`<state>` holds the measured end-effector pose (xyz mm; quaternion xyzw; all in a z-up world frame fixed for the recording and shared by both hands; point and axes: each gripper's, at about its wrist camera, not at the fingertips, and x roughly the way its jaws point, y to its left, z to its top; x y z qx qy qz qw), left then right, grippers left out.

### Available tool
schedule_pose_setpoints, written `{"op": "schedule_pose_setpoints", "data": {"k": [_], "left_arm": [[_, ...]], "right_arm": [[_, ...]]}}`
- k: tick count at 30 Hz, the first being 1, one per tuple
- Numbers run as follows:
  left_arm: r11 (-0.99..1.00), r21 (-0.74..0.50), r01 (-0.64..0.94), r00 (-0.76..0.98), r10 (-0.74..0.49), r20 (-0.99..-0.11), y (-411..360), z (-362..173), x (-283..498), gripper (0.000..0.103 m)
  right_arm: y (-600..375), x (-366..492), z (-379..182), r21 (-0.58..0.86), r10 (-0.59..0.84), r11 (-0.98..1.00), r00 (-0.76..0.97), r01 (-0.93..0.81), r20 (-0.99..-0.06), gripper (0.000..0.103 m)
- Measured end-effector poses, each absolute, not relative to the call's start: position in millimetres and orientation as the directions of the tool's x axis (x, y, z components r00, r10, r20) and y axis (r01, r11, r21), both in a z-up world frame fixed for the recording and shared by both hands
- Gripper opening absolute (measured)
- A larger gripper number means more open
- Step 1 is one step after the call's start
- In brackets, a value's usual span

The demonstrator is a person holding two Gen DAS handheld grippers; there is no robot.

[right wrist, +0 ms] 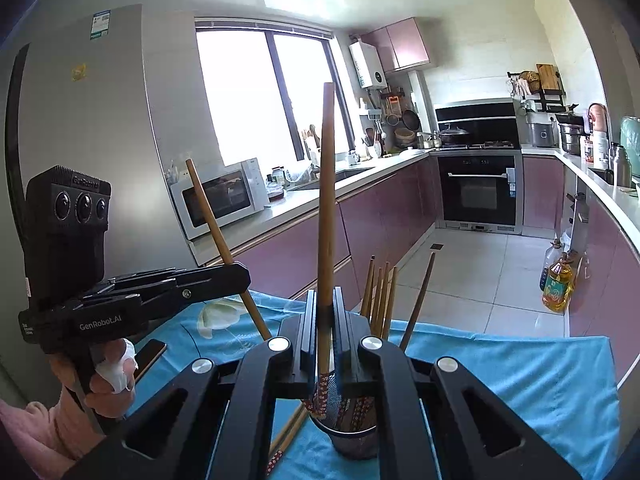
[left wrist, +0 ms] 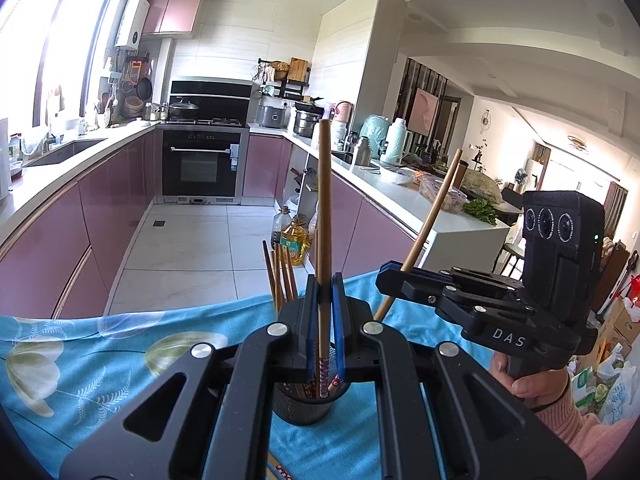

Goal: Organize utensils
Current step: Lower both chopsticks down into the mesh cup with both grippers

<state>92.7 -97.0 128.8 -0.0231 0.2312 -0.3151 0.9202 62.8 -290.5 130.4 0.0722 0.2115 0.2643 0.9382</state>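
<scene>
Both gripper (left wrist: 325,292) (right wrist: 325,312) heads clamp upright chopsticks (left wrist: 324,208) above holder (right wrist: 354,436).

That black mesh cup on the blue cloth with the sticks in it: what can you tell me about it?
The cup is a dark, round holder of fine metal-looking mesh with a solid rim, standing upright on the blue flowered cloth. Several wooden chopsticks with red patterned lower ends stand in it, leaning against its rim. Both grippers hang just above it, so much of it is hidden. The right gripper and left gripper each pinch one chopstick whose patterned end points down into the cup; whether those ends touch it is unclear.
</scene>
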Motion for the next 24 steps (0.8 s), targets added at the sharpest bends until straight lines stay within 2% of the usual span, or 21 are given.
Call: {"op": "schedule_pose_setpoints", "data": {"k": [8, 24], "left_arm": [[0.821, -0.162, 0.548, 0.696, -0.554, -0.457, -109.9, 115.1, 103.2, 0.007], [0.814, -0.144, 0.562, 0.599, -0.521, -0.607, -132.9, 66.3, 124.4, 0.007]], "right_arm": [[-287.3, 74.5, 120.5, 0.257, 0.514, 0.858, 0.764, -0.445, -0.390, 0.006], [-279.4, 106.8, 78.5, 0.274, 0.487, 0.873, 0.686, -0.404, -0.540, 0.006]]}}
